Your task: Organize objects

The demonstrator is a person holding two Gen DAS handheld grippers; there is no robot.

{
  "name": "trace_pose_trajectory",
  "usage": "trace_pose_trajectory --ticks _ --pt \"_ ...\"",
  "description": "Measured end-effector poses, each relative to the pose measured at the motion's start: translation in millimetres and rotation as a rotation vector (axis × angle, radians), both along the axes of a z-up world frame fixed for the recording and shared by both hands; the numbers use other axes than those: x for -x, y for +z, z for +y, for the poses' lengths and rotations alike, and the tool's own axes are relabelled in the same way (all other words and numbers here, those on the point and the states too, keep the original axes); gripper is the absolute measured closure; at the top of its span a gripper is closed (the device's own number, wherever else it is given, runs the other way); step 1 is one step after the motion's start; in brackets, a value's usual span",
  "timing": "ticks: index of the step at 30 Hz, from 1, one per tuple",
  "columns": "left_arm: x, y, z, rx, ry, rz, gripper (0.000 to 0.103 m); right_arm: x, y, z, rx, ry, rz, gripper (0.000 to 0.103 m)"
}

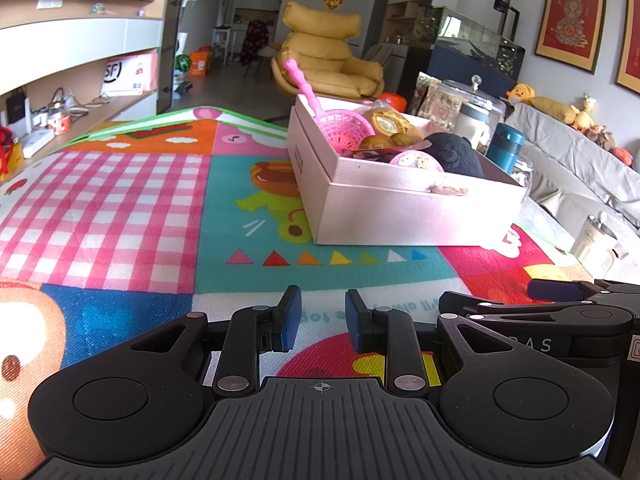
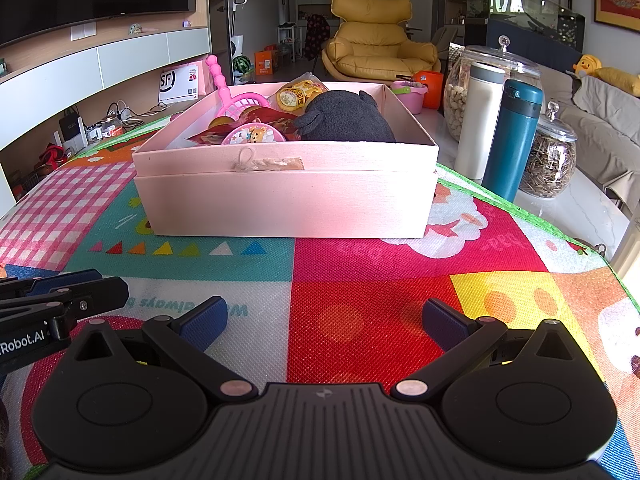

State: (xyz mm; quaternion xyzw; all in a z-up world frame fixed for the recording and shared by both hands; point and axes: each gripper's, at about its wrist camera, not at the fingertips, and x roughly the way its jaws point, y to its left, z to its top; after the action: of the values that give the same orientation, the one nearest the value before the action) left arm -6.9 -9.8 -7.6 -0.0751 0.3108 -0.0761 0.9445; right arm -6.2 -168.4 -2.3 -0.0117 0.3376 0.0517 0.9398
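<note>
A pale pink box [image 1: 400, 208] [image 2: 280, 204] stands on the colourful play mat [image 1: 160, 208] [image 2: 360, 312]. Inside it lie a pink scoop [image 1: 320, 116] [image 2: 232, 96], a black plush toy [image 1: 456, 152] [image 2: 344, 118], a round pink container [image 1: 416, 160] [image 2: 252, 136] and yellow snack packs [image 1: 386, 122] [image 2: 296, 94]. My left gripper [image 1: 323, 316] hovers low over the mat in front of the box, jaws a little apart with nothing between them. To its right, my right gripper [image 2: 324, 320] also faces the box, open wide and empty. Each gripper shows at the edge of the other's view.
To the right of the box stand a white flask [image 2: 478, 120], a teal bottle [image 2: 514, 140] and glass jars [image 2: 552, 160] on a white tabletop. A grey sofa [image 1: 580, 160] lies further right. A yellow armchair [image 2: 376, 36] sits far behind.
</note>
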Motion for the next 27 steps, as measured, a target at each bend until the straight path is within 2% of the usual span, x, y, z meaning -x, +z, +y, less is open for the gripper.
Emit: trace_pose_trajectory --ticks 27 --pt "0.8 -1.0 0.7 -0.027 -0.001 -0.002 0.075 -0.2 -0.1 -0.3 0.0 0.0 0.0 0.0"
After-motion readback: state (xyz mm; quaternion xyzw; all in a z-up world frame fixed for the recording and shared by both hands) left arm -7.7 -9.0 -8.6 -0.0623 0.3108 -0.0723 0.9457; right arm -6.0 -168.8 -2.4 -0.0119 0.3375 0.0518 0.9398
